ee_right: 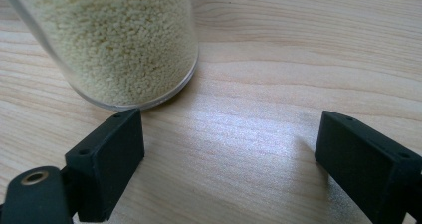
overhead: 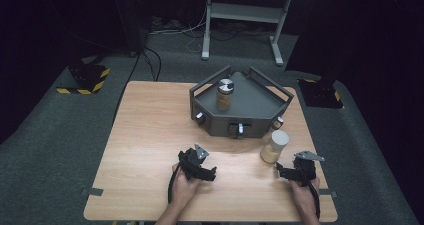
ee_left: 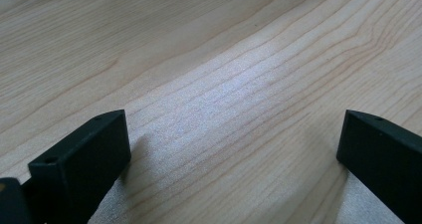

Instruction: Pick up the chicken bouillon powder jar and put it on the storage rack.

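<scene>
The jar (overhead: 274, 146) of pale grain stands upright on the tabletop (overhead: 150, 130), just in front of the tray (overhead: 250, 102) and toward the tray's right front corner. Its lid is white and its clear wall shows the grain nearly to the top. In the right gripper view the jar (ee_right: 119, 45) rises just beyond the left-hand jaw, close to that jaw's tip but outside the gap.

The right gripper (overhead: 280, 171) rests low on the tabletop, near the jar's front and a little to its right, held in the person's right hand (overhead: 302, 192). Its jaws are spread wide, with bare wood between them (ee_right: 229, 149).

The left gripper (overhead: 207, 171) sits well to the left of the jar, in the left hand (overhead: 185, 187). Its jaws are also spread wide over bare wood (ee_left: 234, 149), pinching nothing.

A second jar (overhead: 224, 94), with a dark and silver lid, stands inside the tray, behind the first jar and to its left.
</scene>
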Demonstrator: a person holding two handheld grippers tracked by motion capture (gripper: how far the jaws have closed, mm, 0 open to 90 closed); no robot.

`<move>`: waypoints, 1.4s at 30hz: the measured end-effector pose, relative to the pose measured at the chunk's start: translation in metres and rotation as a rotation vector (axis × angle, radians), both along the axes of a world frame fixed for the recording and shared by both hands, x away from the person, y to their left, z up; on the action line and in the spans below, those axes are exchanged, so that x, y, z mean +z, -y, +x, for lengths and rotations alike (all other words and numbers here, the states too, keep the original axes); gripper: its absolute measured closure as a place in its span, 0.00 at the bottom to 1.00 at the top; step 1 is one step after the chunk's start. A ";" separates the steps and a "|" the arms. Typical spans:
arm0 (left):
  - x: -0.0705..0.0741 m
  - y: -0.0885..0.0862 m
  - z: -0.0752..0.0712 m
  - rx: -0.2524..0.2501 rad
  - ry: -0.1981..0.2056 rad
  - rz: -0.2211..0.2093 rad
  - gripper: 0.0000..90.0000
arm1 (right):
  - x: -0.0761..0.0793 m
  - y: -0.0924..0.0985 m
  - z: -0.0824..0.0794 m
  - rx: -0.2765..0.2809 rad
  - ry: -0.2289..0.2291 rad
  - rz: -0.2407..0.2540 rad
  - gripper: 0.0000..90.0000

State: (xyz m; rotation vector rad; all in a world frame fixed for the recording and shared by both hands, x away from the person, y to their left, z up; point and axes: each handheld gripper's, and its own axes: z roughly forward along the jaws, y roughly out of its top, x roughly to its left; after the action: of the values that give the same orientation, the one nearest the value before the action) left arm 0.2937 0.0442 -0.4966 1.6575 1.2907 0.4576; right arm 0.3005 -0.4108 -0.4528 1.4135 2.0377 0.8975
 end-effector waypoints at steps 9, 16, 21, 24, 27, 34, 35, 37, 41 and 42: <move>0.000 0.000 0.000 0.002 -0.001 -0.003 0.00 | 0.001 -0.001 0.002 0.001 -0.011 -0.002 0.07; 0.000 0.000 0.000 0.003 0.000 -0.004 0.00 | 0.002 -0.001 -0.003 0.003 -0.025 0.011 0.02; 0.000 -0.001 0.000 0.001 -0.001 -0.003 0.01 | 0.002 0.005 -0.015 0.038 -0.033 0.060 0.01; 0.000 0.000 0.000 0.001 -0.001 -0.004 0.01 | 0.004 0.002 -0.022 0.055 -0.033 0.052 0.01; 0.000 -0.001 0.000 0.001 -0.002 -0.001 0.01 | 0.008 -0.003 -0.029 0.053 -0.022 0.045 0.01; 0.000 0.000 0.000 0.003 -0.002 -0.004 0.01 | 0.020 -0.017 -0.034 0.080 0.021 0.046 0.01; 0.000 0.000 0.000 0.003 -0.002 -0.004 0.01 | 0.020 -0.017 -0.034 0.080 0.021 0.046 0.01; 0.000 0.000 0.000 0.004 -0.002 -0.005 0.01 | 0.022 -0.021 -0.033 0.076 0.030 0.048 0.02; 0.000 -0.001 0.000 0.003 -0.002 -0.003 0.02 | 0.025 -0.026 -0.026 0.070 0.037 0.060 0.02; 0.000 -0.001 0.000 0.003 -0.002 -0.003 0.02 | 0.025 -0.027 -0.024 0.068 0.037 0.060 0.02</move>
State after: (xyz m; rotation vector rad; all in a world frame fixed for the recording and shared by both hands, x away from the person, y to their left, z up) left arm 0.2936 0.0448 -0.4962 1.6543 1.2951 0.4554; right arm 0.2765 -0.3837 -0.4274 1.3554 2.0584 1.0132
